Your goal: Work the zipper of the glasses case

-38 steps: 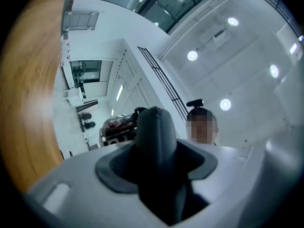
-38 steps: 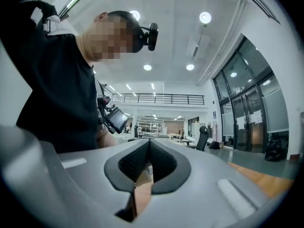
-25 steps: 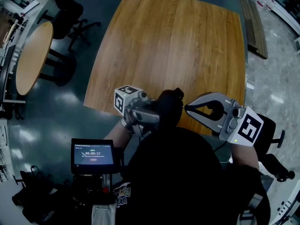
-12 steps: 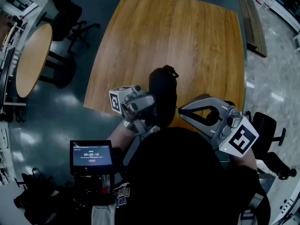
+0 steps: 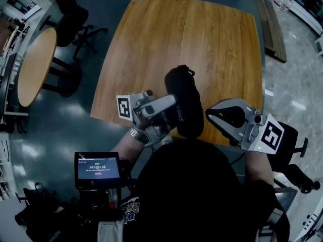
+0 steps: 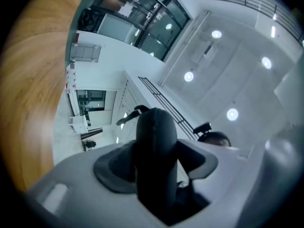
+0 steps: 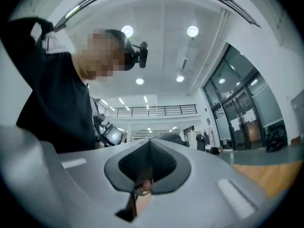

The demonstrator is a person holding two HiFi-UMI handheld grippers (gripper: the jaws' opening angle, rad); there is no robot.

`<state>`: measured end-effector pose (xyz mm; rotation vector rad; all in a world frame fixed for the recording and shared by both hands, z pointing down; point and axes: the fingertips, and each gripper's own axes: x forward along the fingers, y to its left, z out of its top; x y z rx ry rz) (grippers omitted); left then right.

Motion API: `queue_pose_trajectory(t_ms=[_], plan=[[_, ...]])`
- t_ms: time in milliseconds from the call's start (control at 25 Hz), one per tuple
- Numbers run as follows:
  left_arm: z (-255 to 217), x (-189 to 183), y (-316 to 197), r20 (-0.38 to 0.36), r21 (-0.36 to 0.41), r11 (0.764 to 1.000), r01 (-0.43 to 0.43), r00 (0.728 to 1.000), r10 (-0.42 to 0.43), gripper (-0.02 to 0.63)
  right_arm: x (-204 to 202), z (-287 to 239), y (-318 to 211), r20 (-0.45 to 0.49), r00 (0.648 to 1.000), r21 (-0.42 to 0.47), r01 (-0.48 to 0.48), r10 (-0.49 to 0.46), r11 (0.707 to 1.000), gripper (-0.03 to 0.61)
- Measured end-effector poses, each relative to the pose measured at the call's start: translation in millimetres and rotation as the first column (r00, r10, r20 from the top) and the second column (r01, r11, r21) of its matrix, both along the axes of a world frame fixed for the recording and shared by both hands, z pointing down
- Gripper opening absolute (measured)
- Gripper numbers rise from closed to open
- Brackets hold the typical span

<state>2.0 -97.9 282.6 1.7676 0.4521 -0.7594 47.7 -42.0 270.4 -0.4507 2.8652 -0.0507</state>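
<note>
The black zippered glasses case (image 5: 182,101) hangs over the near edge of the wooden table (image 5: 202,39), lying lengthwise away from me, with a small pull loop (image 5: 189,71) at its far end. My left gripper (image 5: 172,113) is shut on the near part of the case from the left. In the left gripper view the case (image 6: 155,141) stands between the two pads, its pull tab (image 6: 129,116) sticking out at the top. My right gripper (image 5: 208,116) is shut and empty, just right of the case and apart from it. In the right gripper view the right gripper (image 7: 149,142) points up at the ceiling.
A round wooden table (image 5: 34,62) and dark office chairs (image 5: 70,19) stand to the left on the dark floor. A small lit screen (image 5: 98,168) sits at my lower left. A long wooden bench (image 5: 272,26) lies beyond the table's right edge.
The case has come up from near my chest and out over the table edge, still in the left gripper. The right gripper drew in to the left, then swung back right, staying shut.
</note>
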Motion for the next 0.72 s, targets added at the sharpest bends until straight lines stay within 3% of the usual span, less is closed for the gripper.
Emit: queue_pose_trajectory(t_ms=[160,280,360,400,560,640,720], plan=[[-1.2,0.0,10.8,0.043,0.114,0.993,-0.026,0.999,0.021,0.261,10.9,-3.2,-8.4,0.034,0.999,0.015,0.027,-0.028,1.0,0.003],[-12.8,7.8,32.4,0.047,0.251,0.967,-0.042,0.998,0.031,0.292,5.1,-1.8,-12.5,0.074,0.995,-0.022,0.072,-0.071,0.997,0.003],[-16.2,14.8,39.9,0.056,0.309,0.951,-0.009,0.998,-0.009,0.31,-2.2,1.7,-9.8,0.106,0.989,-0.052,0.11,-0.104,0.992,0.003],[-17.4,15.1,40.1,0.051,0.306,0.952,0.005,0.998,-0.022,0.271,-4.0,1.9,-8.1,0.129,0.985,-0.064,0.122,-0.113,0.99,0.003],[-18.5,8.0,36.7,0.028,0.247,0.969,0.023,0.999,-0.031,0.258,-7.9,2.5,-6.4,0.151,0.982,-0.08,0.127,-0.114,0.989,0.003],[-18.6,4.3,31.7,0.013,0.228,0.973,0.033,0.999,-0.037,0.255,-13.7,-0.2,-4.8,0.119,0.984,-0.081,0.141,-0.131,0.987,0.002],[-20.9,0.8,31.5,-0.014,0.219,0.976,0.015,1.0,-0.012,0.255,-19.9,-4.9,1.3,0.029,0.991,-0.028,0.132,-0.131,0.991,0.002]])
